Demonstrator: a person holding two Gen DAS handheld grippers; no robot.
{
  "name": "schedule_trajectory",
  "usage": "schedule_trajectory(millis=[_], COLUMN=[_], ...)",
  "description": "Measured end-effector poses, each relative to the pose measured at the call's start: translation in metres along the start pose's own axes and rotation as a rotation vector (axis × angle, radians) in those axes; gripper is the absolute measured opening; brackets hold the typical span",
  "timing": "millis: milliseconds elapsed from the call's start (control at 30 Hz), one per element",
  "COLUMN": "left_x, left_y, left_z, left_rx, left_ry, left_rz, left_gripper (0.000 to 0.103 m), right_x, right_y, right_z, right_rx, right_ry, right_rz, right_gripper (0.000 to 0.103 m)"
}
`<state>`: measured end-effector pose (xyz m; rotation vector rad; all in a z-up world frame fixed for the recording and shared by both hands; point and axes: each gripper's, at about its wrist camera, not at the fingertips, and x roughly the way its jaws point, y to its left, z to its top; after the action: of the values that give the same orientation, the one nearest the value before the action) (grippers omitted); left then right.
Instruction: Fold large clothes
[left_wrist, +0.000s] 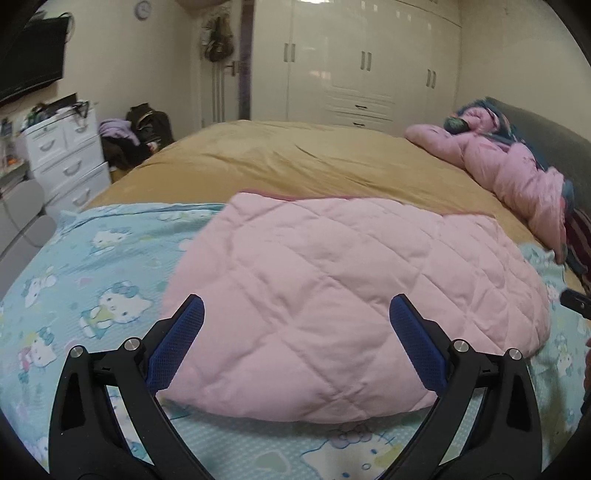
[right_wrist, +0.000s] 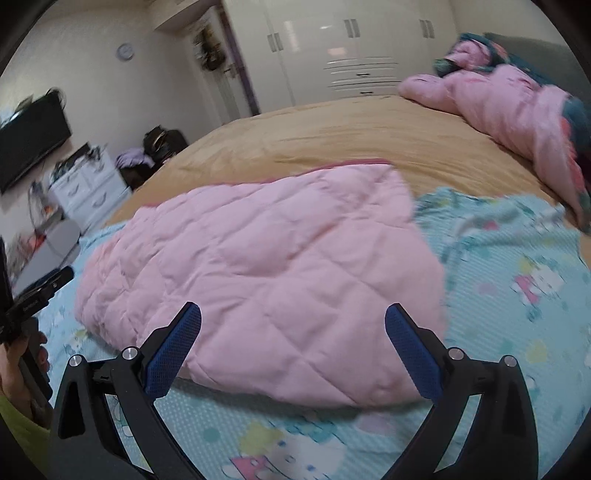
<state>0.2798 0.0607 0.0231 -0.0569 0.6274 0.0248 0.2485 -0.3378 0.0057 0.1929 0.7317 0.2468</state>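
A pink quilted garment (left_wrist: 332, 288) lies folded into a flat bundle on a light-blue cartoon-print sheet (left_wrist: 74, 280) on the bed. It also shows in the right wrist view (right_wrist: 266, 258). My left gripper (left_wrist: 297, 314) is open and empty, hovering just in front of the bundle's near edge. My right gripper (right_wrist: 293, 321) is open and empty, also just in front of the near edge, right of the left one. The left gripper's body shows at the left edge of the right wrist view (right_wrist: 33, 299).
A mustard bedspread (left_wrist: 295, 158) covers the far bed. A second pink padded garment (left_wrist: 517, 173) lies heaped by the grey headboard (left_wrist: 546, 129). White wardrobes (left_wrist: 362, 62), a white drawer unit (left_wrist: 62, 155), a dark television (left_wrist: 33, 59) and piled bags (left_wrist: 144, 129) stand around.
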Motion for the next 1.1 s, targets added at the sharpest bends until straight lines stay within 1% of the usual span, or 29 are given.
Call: schedule_trajectory(millis=[67,133,233,400,533,667,767,867,967,1033,1100], left_x=[-0.005,-0.007,-0.007,-0.008,-0.008,-0.006,-0.003,0.001,0.011,0.019,0.028], left_y=[0.012,0.023,0.038,0.057,0.065,0.068,0.072,0.080,0.093,0.107,0.116], left_z=[-0.002,-0.003,-0.008,-0.016,-0.023,-0.032,-0.040,-0.050,-0.061,-0.069,-0.075], left_rx=[-0.019,-0.030,-0.052,-0.064,-0.073,-0.086,-0.105,-0.166,-0.258,-0.375,-0.478], left_ry=[0.000,0.006,0.027,0.053,0.076,0.100,0.134,0.175,0.228,0.256,0.265], left_rz=[0.015,0.043,0.060,0.091,0.100,0.086,0.070,0.009,-0.061,-0.165,-0.239], left_gripper=[0.094,0.094,0.094,0.094,0.094,0.094,0.094,0.094,0.094,0.094,0.094], right_x=[-0.010,-0.016,-0.022,-0.020,-0.019,-0.015,-0.008,0.002,0.014,0.024,0.034], right_y=[-0.013,-0.025,-0.043,-0.059,-0.065,-0.066,-0.067,-0.069,-0.076,-0.084,-0.093], right_z=[-0.003,-0.006,-0.011,-0.024,-0.036,-0.048,-0.059,-0.070,-0.075,-0.077,-0.078], right_rx=[0.015,0.028,0.057,0.101,0.127,0.148,0.178,0.226,0.290,0.361,0.433], right_ry=[-0.010,-0.009,-0.015,0.007,0.031,0.068,0.106,0.147,0.177,0.193,0.215], right_rz=[-0.029,-0.040,-0.054,-0.064,-0.053,-0.027,0.006,0.063,0.117,0.174,0.220], right_gripper=[0.099,0.099,0.099,0.099,0.099,0.099,0.099,0.099,0.099,0.099,0.099])
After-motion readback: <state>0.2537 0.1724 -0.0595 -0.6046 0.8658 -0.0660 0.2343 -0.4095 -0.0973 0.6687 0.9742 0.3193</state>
